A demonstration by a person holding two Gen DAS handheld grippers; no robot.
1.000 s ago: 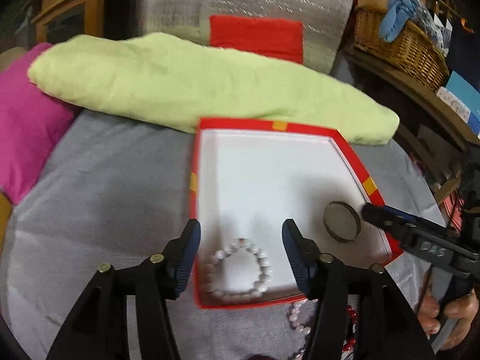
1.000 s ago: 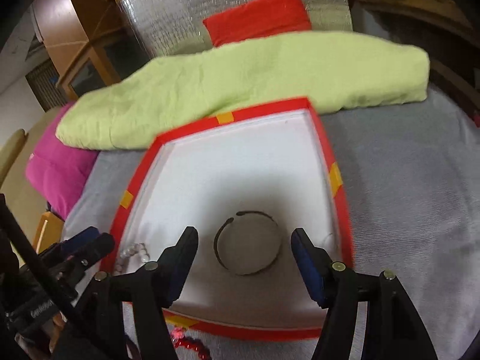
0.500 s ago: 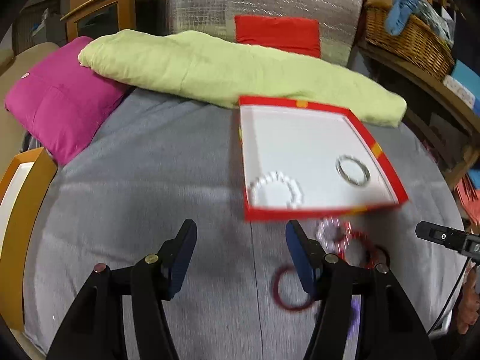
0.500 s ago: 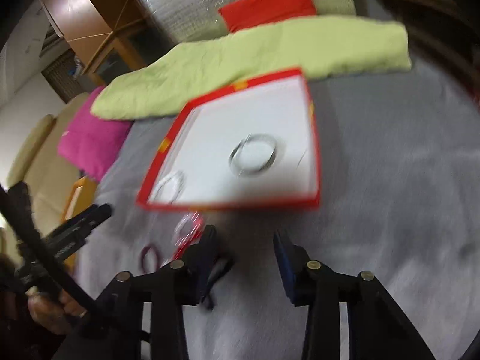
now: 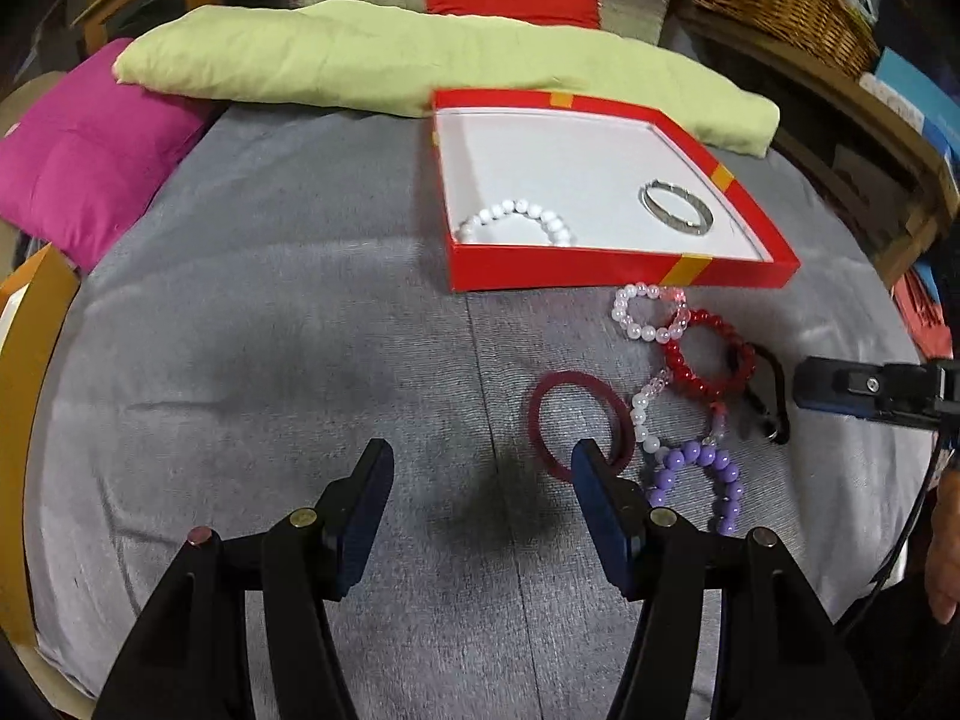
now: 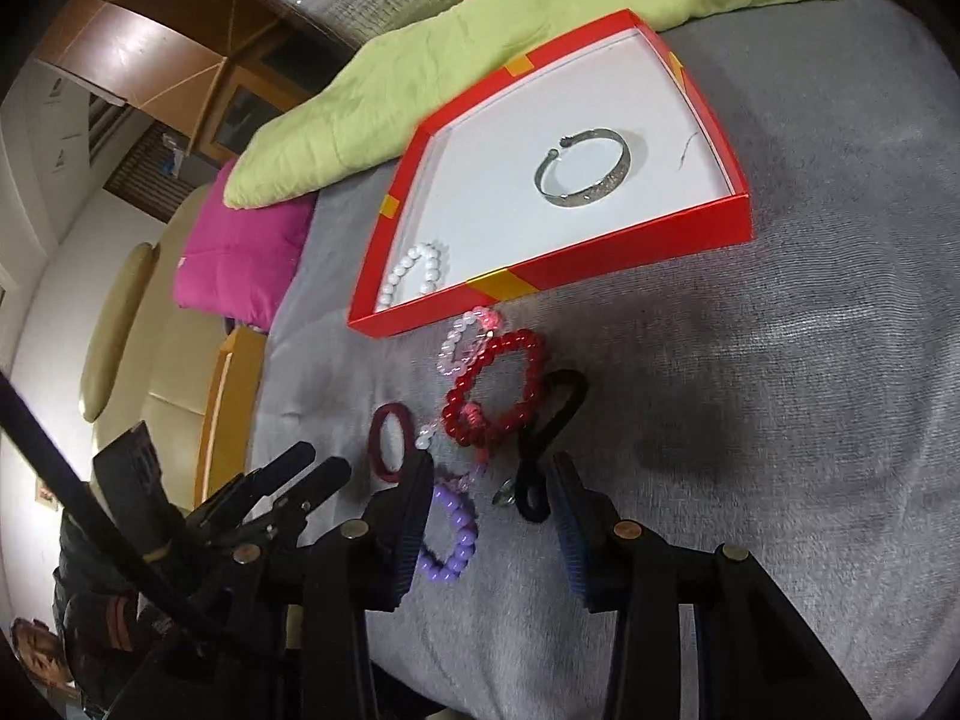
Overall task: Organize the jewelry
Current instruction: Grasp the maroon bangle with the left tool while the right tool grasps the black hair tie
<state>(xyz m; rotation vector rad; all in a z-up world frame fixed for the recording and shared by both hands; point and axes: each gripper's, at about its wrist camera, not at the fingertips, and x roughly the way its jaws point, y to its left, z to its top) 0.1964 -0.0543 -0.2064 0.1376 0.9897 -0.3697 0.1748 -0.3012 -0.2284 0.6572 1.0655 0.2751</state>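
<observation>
A red box [image 5: 600, 273] [image 6: 636, 240] with a white floor holds a white bead bracelet [image 5: 516, 219] [image 6: 414, 270] and a silver bangle [image 5: 678, 207] [image 6: 585, 177]. In front of it on the grey cloth lie a pink bead bracelet [image 5: 648, 312], a red bead bracelet [image 5: 708, 360] [image 6: 498, 390], a dark red ring bangle [image 5: 579, 420] [image 6: 390, 441], a purple bead bracelet [image 5: 702, 480] [image 6: 450, 534] and a black band [image 5: 774, 396] [image 6: 546, 438]. My left gripper [image 5: 480, 468] is open, just left of the ring bangle. My right gripper [image 6: 492, 486] is open above the purple bracelet and black band.
A green pillow [image 5: 420, 60] and a magenta cushion [image 5: 84, 138] lie behind and left of the box. A wicker basket [image 5: 780, 0] sits on a shelf at the right. A wooden frame [image 5: 24, 360] borders the left edge of the cloth.
Both grippers have pulled back from inside the box, leaving the white bracelet and silver bangle in it. The loose bracelets on the cloth have come into view.
</observation>
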